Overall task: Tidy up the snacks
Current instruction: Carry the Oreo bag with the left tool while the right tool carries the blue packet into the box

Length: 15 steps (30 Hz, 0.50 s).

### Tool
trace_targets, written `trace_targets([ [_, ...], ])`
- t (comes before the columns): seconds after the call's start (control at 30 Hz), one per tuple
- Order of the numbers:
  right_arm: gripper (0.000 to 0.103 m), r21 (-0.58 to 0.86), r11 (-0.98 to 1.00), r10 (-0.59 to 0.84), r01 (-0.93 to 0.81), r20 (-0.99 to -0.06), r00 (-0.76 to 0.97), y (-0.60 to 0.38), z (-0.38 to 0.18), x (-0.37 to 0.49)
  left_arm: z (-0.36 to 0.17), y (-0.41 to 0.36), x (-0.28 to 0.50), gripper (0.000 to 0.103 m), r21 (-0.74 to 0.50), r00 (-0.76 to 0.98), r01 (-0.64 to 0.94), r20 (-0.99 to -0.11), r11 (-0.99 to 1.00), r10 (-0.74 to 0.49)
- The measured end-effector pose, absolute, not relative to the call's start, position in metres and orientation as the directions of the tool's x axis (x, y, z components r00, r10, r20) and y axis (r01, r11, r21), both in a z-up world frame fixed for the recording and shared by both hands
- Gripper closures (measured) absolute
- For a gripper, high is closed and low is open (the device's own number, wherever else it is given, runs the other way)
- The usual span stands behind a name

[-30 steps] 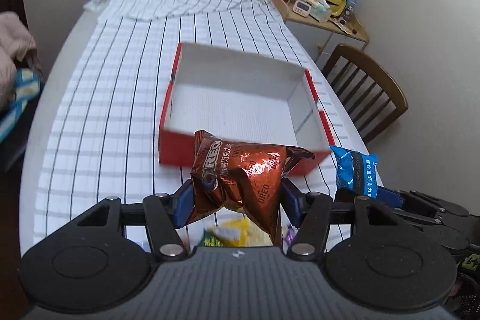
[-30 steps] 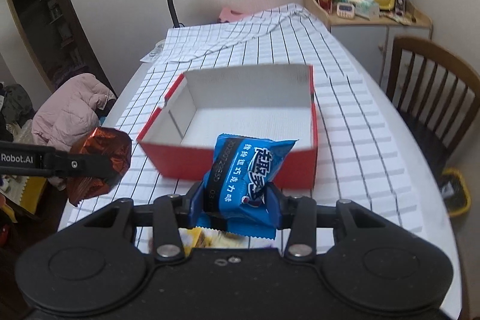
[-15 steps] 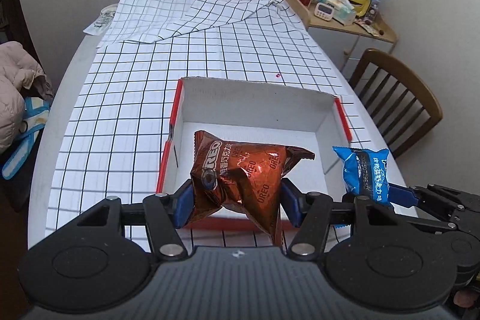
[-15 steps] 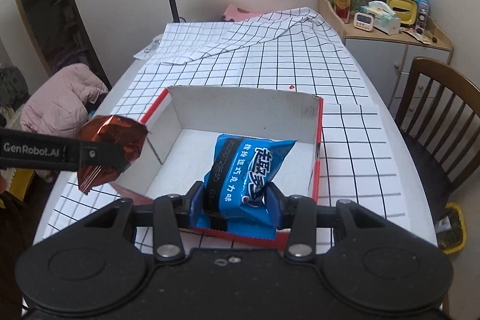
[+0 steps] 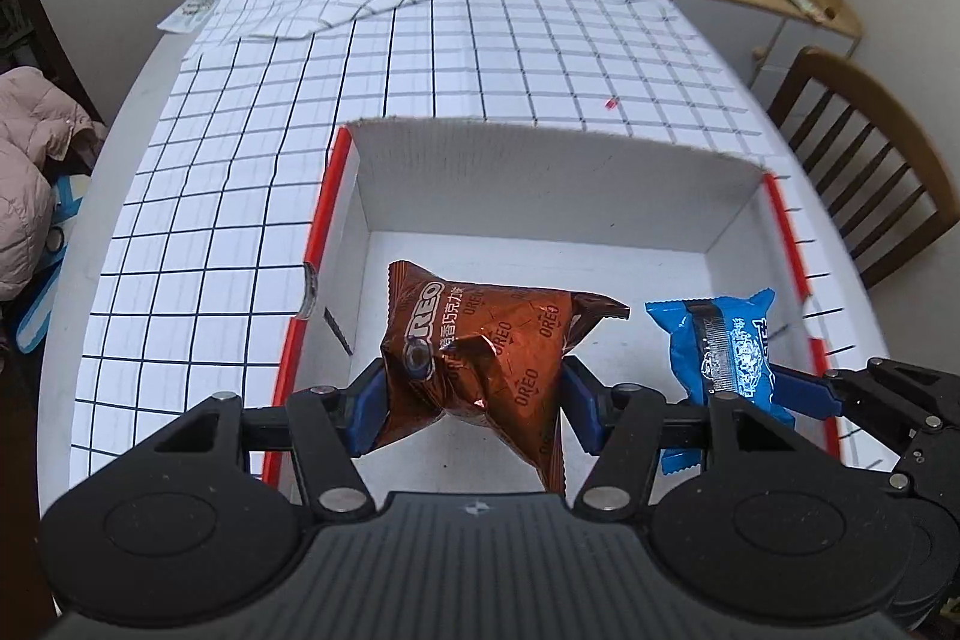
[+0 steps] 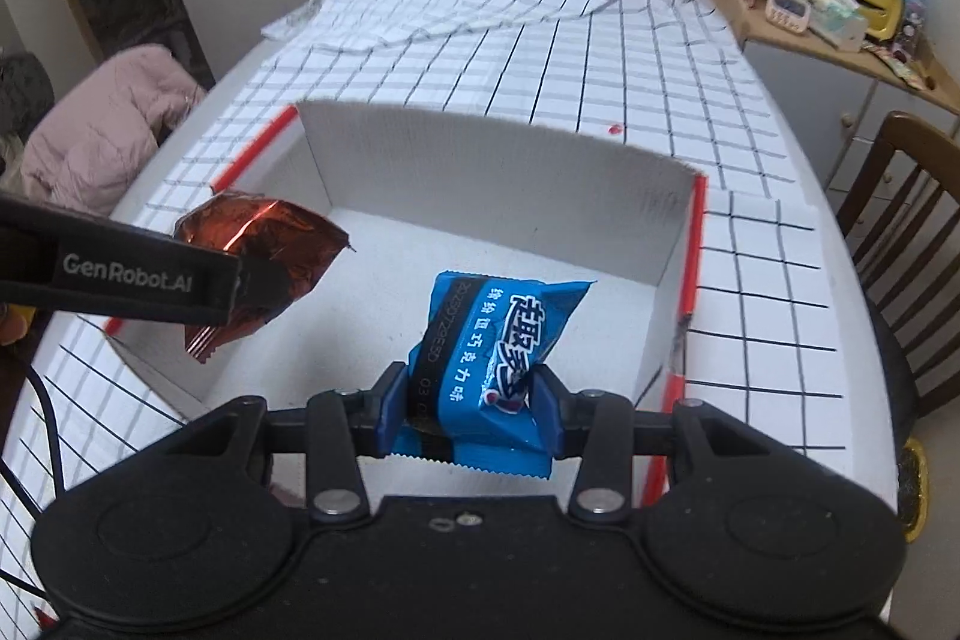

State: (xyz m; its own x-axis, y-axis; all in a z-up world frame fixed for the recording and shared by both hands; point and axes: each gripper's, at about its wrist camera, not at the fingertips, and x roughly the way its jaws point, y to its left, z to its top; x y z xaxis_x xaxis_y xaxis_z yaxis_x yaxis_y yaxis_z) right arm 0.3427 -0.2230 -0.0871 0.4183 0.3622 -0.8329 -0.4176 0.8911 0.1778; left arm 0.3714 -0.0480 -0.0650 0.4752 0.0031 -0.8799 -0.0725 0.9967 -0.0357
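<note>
My left gripper (image 5: 474,400) is shut on a brown Oreo snack bag (image 5: 480,340) and holds it above the inside of the red-and-white box (image 5: 540,166), near its left wall. My right gripper (image 6: 474,415) is shut on a blue snack bag (image 6: 486,340) and holds it above the box floor (image 6: 390,268), right of the Oreo bag. The blue bag also shows in the left wrist view (image 5: 726,346), and the Oreo bag in the right wrist view (image 6: 264,250). The box is open-topped with nothing lying in it.
The box sits on a table with a white grid-pattern cloth (image 5: 480,40), bunched at the far end. A wooden chair (image 5: 870,160) stands at the right. A cluttered side shelf (image 6: 840,16) is at the far right. A pink jacket (image 6: 102,124) lies left.
Both grippers moved forward and down over the box with their bags still gripped. The bags now hang inside the box's outline instead of in front of it.
</note>
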Motion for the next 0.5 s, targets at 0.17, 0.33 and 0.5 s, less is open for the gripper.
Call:
trace_targets([
  [0.17, 0.061, 0.167, 0.885, 0.348, -0.434, -0.857, 0.381, -0.215, -0.106, 0.355, -0.084, -0.054, 0.387, 0.044, -0.009, 0.432, -0.075, -0.902, 0.997, 0.024],
  [0.33, 0.061, 0.165, 0.873, 0.347, -0.460, -0.871, 0.347, -0.210, -0.119, 0.361, -0.105, -0.059, 0.395, 0.044, 0.031, 0.379, -0.069, -0.924, 0.997, 0.055],
  [0.5, 0.059, 0.161, 0.866, 0.345, -0.473, -0.878, 0.332, -0.206, -0.124, 0.363, -0.113, -0.060, 0.398, 0.044, 0.032, 0.350, -0.067, -0.935, 0.997, 0.053],
])
